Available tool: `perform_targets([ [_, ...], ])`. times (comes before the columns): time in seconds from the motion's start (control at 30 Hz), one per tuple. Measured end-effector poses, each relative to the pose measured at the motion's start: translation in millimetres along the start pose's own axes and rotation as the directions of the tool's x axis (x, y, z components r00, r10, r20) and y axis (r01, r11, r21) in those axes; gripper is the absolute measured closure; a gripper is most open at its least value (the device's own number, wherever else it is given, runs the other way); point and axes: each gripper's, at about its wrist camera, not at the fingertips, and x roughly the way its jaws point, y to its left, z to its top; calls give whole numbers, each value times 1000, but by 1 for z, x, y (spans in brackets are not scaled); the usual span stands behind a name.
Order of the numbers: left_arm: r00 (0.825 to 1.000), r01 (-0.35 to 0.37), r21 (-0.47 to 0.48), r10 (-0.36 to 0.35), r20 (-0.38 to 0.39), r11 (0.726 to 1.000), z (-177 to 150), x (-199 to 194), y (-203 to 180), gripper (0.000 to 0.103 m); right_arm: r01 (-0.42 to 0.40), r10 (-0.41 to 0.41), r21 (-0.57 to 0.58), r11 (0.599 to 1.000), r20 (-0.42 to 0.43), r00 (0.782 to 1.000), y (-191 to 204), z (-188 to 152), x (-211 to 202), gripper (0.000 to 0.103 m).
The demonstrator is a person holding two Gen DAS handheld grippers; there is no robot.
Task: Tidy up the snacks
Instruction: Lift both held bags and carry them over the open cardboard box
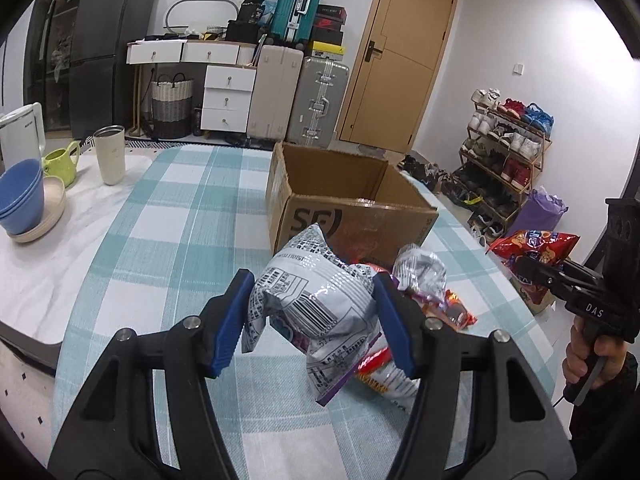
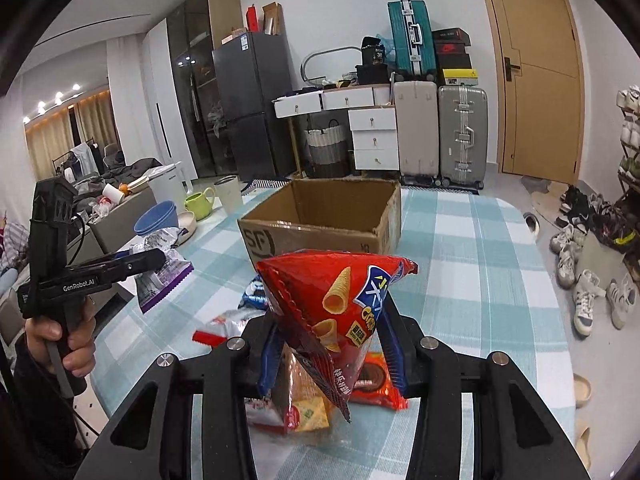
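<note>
A silver bag point(image 1: 316, 304) hung gripped in your left tool point(image 1: 314, 312); a red bag point(image 2: 340, 312) in your right tool point(image 2: 330, 354). Both were above the bench point(image 1: 180, 240), near the box point(image 1: 352, 200). You needed to clear its rim before releasing.

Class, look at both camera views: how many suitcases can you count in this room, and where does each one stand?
3. A teal suitcase sits on top of the desk; a beige suitcase and a silver suitcase stand side by side below it. Others may be hidden.

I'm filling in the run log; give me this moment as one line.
left gripper: shut on silver snack bag | right gripper: shut on red snack bag | cardboard box: open, nothing seen inside | more snacks on table
</note>
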Motion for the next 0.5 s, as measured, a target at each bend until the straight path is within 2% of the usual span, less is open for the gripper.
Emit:
perform_targets([
  [0.3, 1000, 28, 8, -28, 13, 1000, 34, 11, -14, 44, -16, 17, -24, 1000, 28, 999, 12, 37, 5, 60],
  [0.5, 999, 37, 14, -37, 17, 999, 53, 25, -19, 44, -12, 13, -29, 1000, 15, 1000, 14, 52, 26, 60],
])
